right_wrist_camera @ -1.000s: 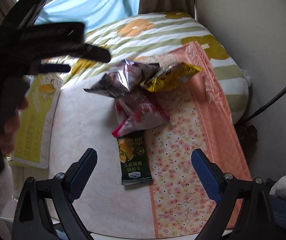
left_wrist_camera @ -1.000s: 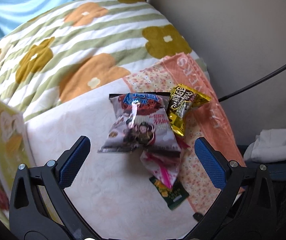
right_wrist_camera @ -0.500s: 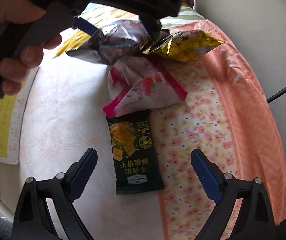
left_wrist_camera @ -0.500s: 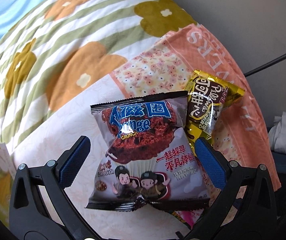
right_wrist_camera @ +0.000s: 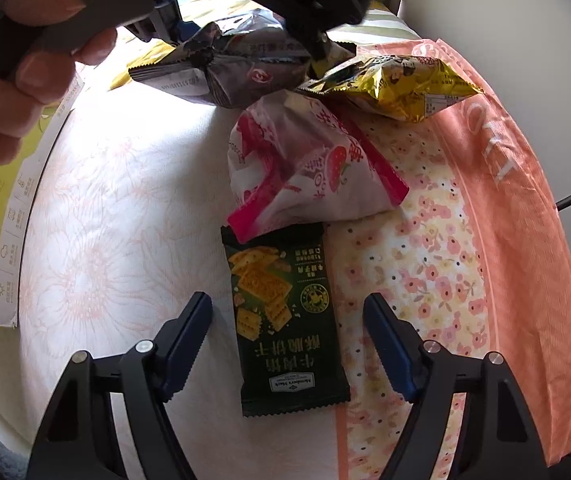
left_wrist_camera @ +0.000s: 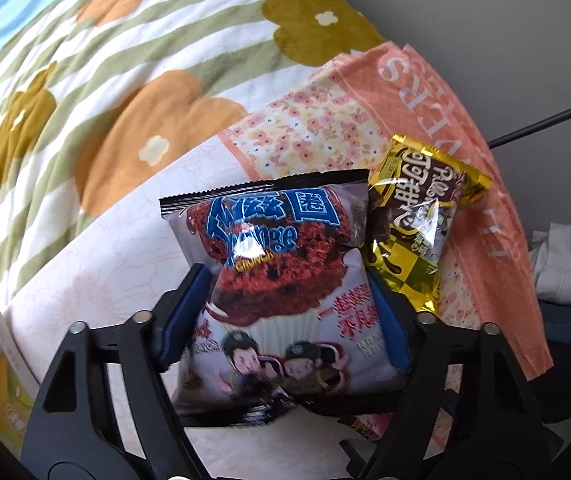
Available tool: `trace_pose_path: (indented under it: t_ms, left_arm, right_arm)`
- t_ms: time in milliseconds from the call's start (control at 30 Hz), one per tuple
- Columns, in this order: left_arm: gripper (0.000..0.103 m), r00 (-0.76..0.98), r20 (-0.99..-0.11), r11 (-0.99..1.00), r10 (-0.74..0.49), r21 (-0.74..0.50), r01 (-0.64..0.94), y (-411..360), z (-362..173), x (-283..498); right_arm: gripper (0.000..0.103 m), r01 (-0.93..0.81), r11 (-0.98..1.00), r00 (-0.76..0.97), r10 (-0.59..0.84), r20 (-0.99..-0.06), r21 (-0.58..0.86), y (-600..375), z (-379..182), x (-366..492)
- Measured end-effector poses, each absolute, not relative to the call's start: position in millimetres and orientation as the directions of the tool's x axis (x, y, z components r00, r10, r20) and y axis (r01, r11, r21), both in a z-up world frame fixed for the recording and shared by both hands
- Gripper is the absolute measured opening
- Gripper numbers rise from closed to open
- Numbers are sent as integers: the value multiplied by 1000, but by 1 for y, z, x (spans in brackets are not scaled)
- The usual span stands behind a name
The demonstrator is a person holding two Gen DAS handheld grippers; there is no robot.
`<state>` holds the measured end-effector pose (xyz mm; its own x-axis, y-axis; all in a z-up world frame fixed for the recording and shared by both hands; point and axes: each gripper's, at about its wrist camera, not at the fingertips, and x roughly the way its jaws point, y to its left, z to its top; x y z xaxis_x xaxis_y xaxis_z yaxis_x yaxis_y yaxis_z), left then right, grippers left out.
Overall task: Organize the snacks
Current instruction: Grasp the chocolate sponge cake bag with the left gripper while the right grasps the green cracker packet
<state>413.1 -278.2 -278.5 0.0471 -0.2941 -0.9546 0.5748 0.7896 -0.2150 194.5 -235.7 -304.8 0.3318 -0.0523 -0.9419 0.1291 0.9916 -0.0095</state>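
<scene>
Left wrist view: mounted behind the left gripper point(left_wrist_camera: 285, 312), aimed steeply down and very close on the purple snack bag point(left_wrist_camera: 281, 280), bedspread point(left_wrist_camera: 85, 92) beyond. Right wrist view: same mounting on the right gripper point(right_wrist_camera: 287, 328), steeply down, slightly farther off. Shared between views: purple snack bag point(right_wrist_camera: 241, 68), gold snack bag point(left_wrist_camera: 421, 232) point(right_wrist_camera: 405, 84), floral cloth point(left_wrist_camera: 305, 136) point(right_wrist_camera: 425, 272).
</scene>
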Motion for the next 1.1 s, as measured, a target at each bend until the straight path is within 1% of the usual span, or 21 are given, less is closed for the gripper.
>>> trace_pose_path:
  t_ms: [67,167,233,367,433,500,633,967,1100]
  left_arm:
    - [69,53,-957,785,-286,-202,585,-277,-277,412]
    - [66,65,-955,787,-288,-197,584,-275,-276,411]
    - [64,77,-954,795,-289,-194,575,-271,-274,410]
    - [64,104,-956,818,-272,-173,548,-256,-272,406]
    - [64,108,-958,831,-267,-172,529,-247,-273,404]
    - [64,118,-961,844,-252,-158,513,-238,-273,401]
    - [64,129,-966,863,-224,-136,487,-222,-275,392]
    - [64,130,-975,887,-179,-102,450,-192,-276,351]
    - [64,140,-973,902,-181,-108,418,-182,-275,329]
  right_arm:
    - [74,129,992,335,-50,-941,-7,-236,-307,195]
    - [70,126,992,338,-50,-940,-8,-233,-302,189]
    - [65,123,992,341,-49,-939,-7,-239,-302,190]
    - [59,119,993,348,-49,-936,-7,-249,-300,187]
    - [47,111,994,359,-46,-932,-7,-252,-298,184]
    - [44,99,995,363,-46,-931,-10,-253,-297,181]
    - [41,86,996,365,-37,-930,-6,-256,-296,179]
    - [41,54,999,357,-21,-934,-1,-267,-297,165]
    - [41,39,999,359,3,-933,18,-269,-297,157]
